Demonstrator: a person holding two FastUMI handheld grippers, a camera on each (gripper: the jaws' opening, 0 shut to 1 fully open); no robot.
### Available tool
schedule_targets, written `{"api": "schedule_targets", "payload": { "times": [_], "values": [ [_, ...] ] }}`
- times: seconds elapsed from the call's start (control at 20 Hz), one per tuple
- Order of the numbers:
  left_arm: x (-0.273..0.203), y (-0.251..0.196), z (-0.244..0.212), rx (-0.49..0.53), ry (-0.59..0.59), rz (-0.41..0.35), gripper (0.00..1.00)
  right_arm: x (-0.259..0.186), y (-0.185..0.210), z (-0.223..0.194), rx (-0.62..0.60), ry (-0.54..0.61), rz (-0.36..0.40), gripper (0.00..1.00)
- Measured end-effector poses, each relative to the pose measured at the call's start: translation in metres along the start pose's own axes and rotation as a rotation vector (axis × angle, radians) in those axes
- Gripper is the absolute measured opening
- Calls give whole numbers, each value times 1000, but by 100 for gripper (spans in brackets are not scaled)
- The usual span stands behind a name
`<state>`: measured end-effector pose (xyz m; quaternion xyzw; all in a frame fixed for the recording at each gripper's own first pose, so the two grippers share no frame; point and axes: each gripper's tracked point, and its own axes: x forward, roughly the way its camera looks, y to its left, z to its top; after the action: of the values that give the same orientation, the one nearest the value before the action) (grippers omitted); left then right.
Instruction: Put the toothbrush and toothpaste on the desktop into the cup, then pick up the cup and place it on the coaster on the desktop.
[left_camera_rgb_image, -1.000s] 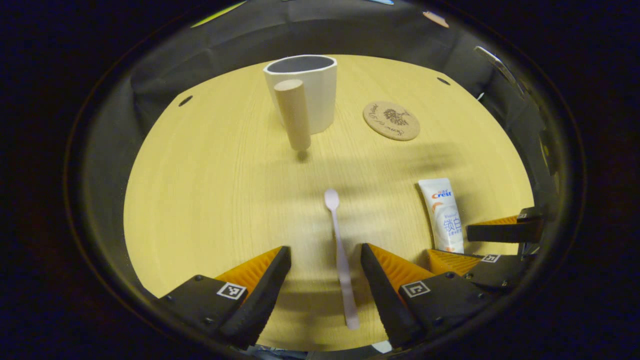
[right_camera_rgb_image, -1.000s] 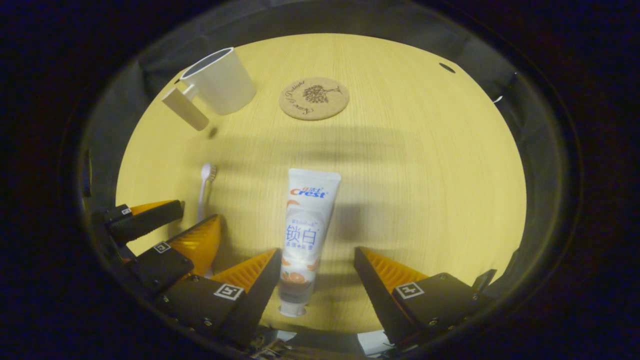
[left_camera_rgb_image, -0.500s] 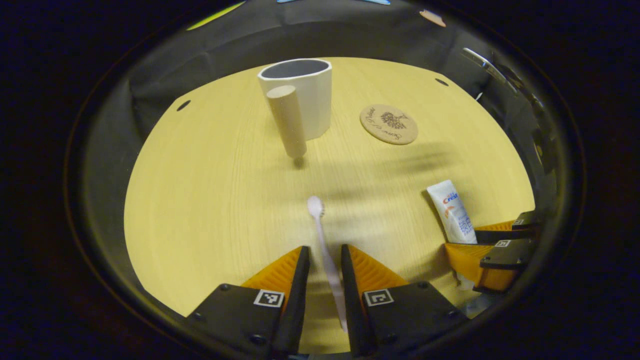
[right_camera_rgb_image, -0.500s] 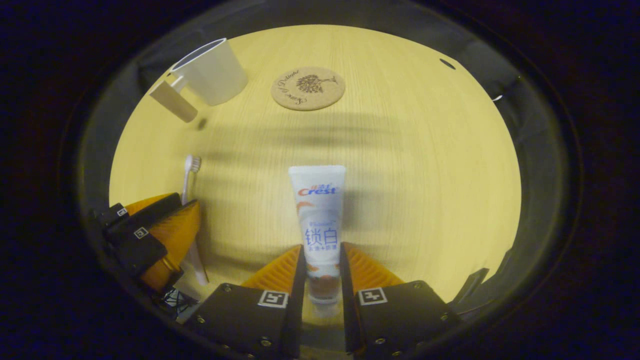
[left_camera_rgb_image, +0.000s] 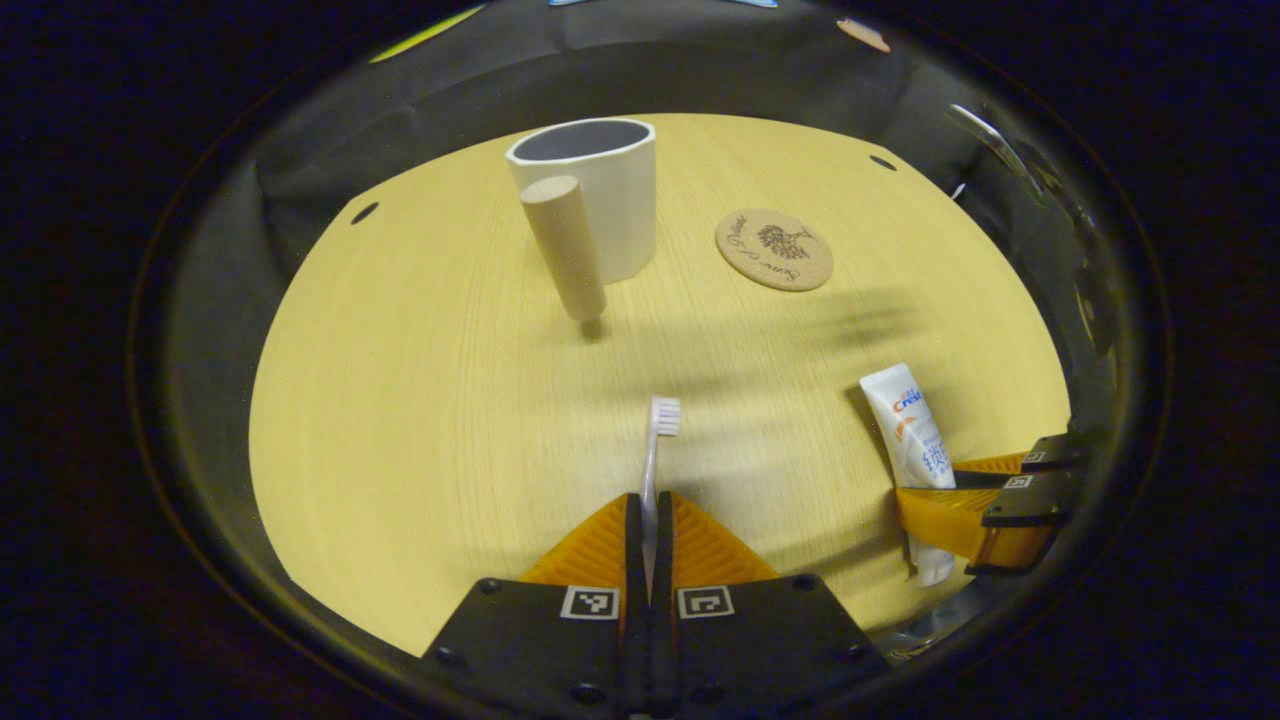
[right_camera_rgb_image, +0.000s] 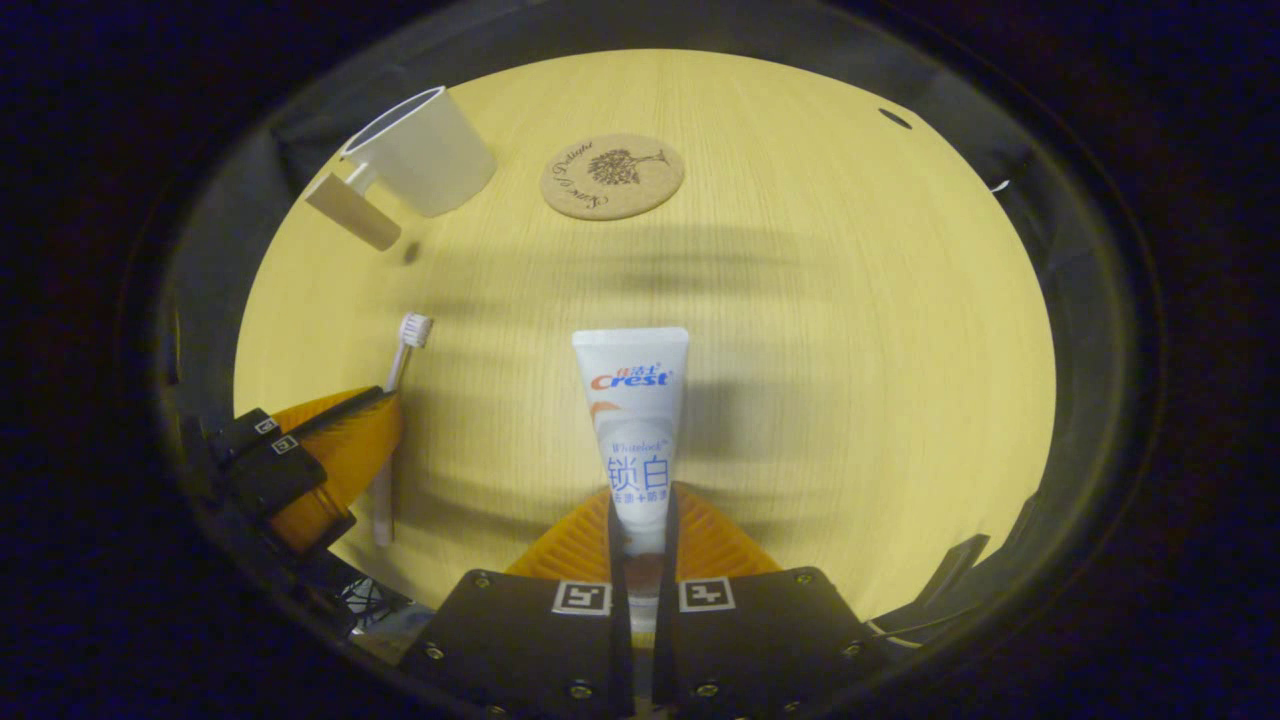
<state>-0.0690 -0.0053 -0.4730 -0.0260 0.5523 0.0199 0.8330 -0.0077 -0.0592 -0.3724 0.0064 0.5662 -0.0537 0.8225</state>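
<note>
Both jaws now closed, pinching toothbrush (left_camera_rgb_image: 655, 450) and toothpaste (right_camera_rgb_image: 636, 430), above wooden desktop (left_camera_rgb_image: 420, 400)

Bare desktop (left_camera_rgb_image: 400, 400) extends between both grippers and the cup (left_camera_rgb_image: 590, 200). The cup's wooden handle (left_camera_rgb_image: 565, 245) projects toward the left gripper (left_camera_rgb_image: 648, 520), obstructing that near side; its mouth is open above. The coaster (left_camera_rgb_image: 773, 249) lies flat, apart from the cup, with bare desktop around it.
</note>
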Motion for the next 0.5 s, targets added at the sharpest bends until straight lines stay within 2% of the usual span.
{"api": "schedule_targets", "payload": {
  "times": [0.2,0.5],
  "values": [
    [-10,-2,4,-7,-31,-32,7,-3,0,-3,23,-16,17,10],
    [-75,5,56,-130,-194,-98,7,-28,-4,10,65,-92,46,10]
  ]
}}
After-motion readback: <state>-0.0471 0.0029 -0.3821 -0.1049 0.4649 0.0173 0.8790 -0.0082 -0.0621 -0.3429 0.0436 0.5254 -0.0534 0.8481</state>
